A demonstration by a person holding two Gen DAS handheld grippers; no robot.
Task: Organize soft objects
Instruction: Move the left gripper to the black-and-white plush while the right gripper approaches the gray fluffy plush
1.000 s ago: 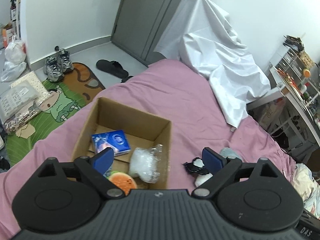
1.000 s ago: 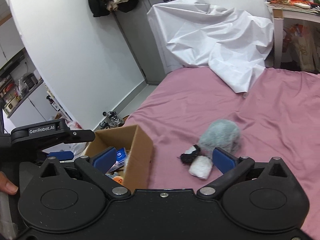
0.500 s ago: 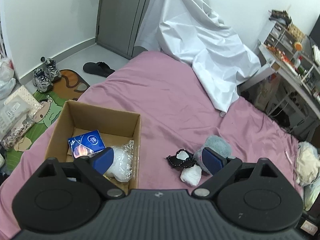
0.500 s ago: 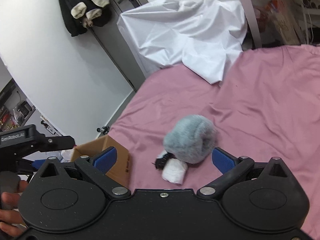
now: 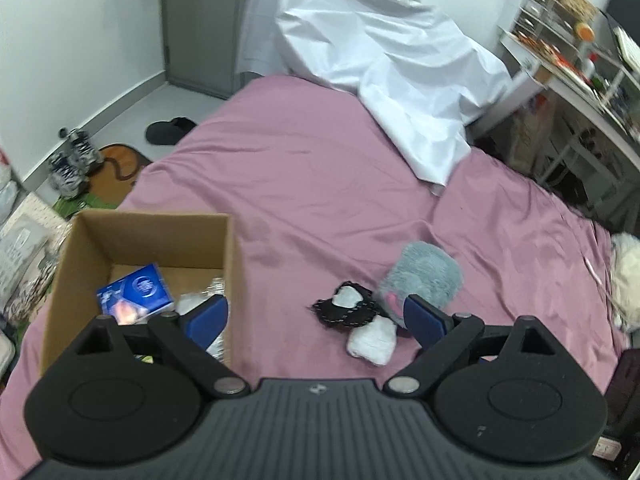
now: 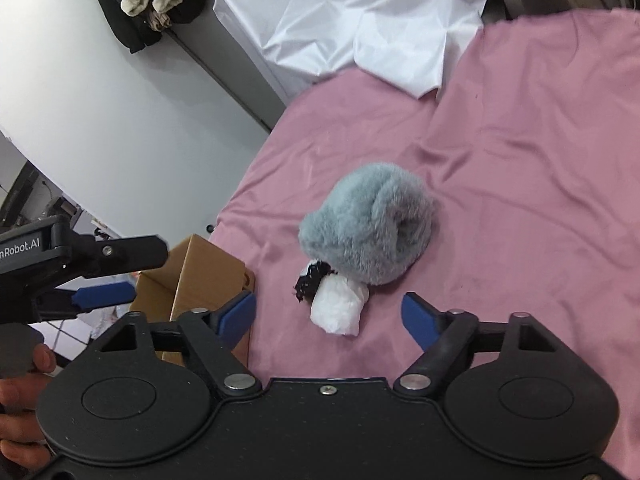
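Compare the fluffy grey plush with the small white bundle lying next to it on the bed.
The grey plush is much bulkier than the white bundle. The grey plush is long-furred and shaggy; the white bundle looks smooth and crinkled. The grey plush is a rounded, curled mound; the white bundle is a short roll. Both lie on the pink bedsheet, touching each other, outside the cardboard box.

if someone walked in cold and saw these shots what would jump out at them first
Probably the fluffy grey-blue plush toy lying on the pink bedsheet, with a small white wad and a black lacy scrap tucked against its near side. Next, the open brown cardboard box to the left on the bed, holding a blue packet and crinkly clear plastic. Both the left claw and right claw are open and empty.
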